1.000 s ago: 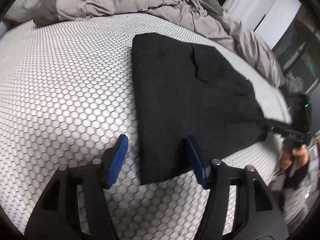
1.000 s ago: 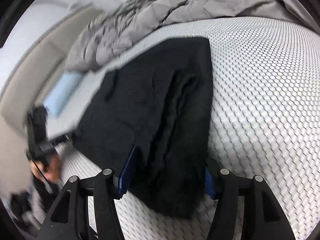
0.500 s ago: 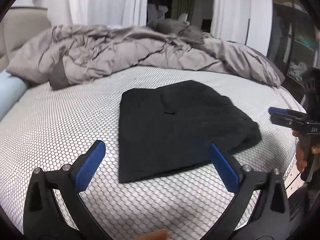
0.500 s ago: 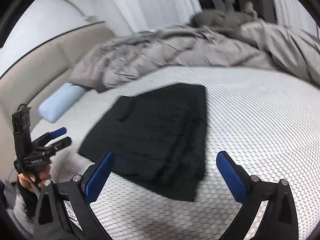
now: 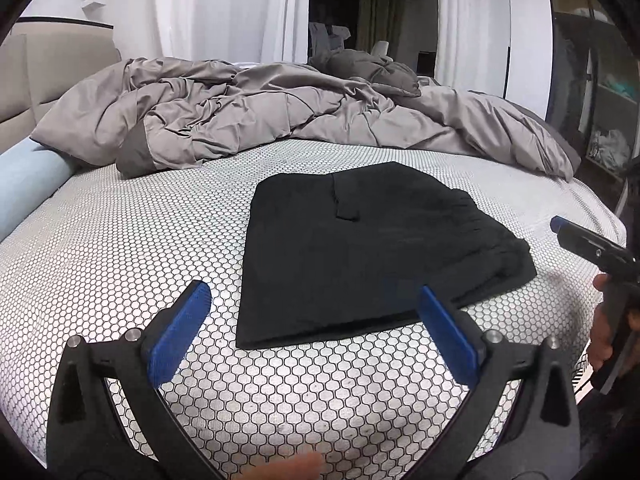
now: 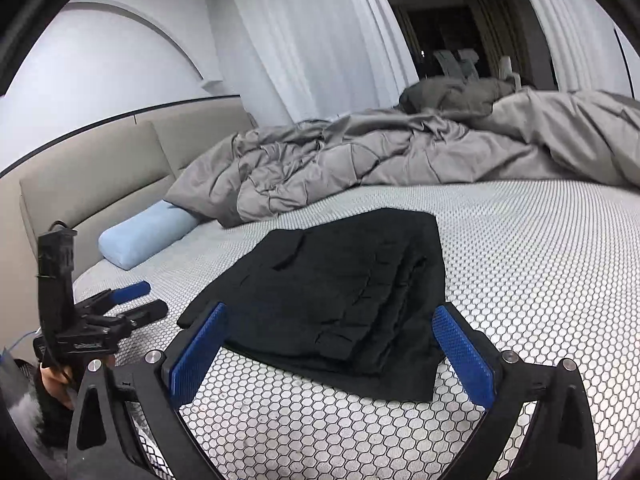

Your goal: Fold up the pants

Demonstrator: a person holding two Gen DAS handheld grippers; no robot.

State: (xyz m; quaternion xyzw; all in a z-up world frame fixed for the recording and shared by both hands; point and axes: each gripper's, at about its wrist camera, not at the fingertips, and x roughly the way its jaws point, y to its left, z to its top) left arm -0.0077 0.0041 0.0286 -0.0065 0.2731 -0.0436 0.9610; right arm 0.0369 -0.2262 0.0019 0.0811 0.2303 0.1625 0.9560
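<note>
Black pants (image 5: 360, 248): lay folded into a flat stack on the honeycomb-patterned bed cover (image 5: 120, 248), touched by neither gripper; its layered edges showed only from the right wrist view.
Left gripper (image 5: 316, 332): blue pads stood wide apart, holding nothing, short of the stack's near edge; its base was cut off by the frame.
Right gripper (image 6: 332, 348): jaws wide apart, holding nothing, near the stack's corner; in the left view only one blue tip and a hand (image 5: 604, 336) showed at the edge.
Grey duvet (image 5: 280, 116): bunched behind the pants, hiding the bed's far side.
Blue bolster (image 6: 144, 236): partly tucked under the duvet.
Doorway (image 5: 372, 16): too dark to make out.
</note>
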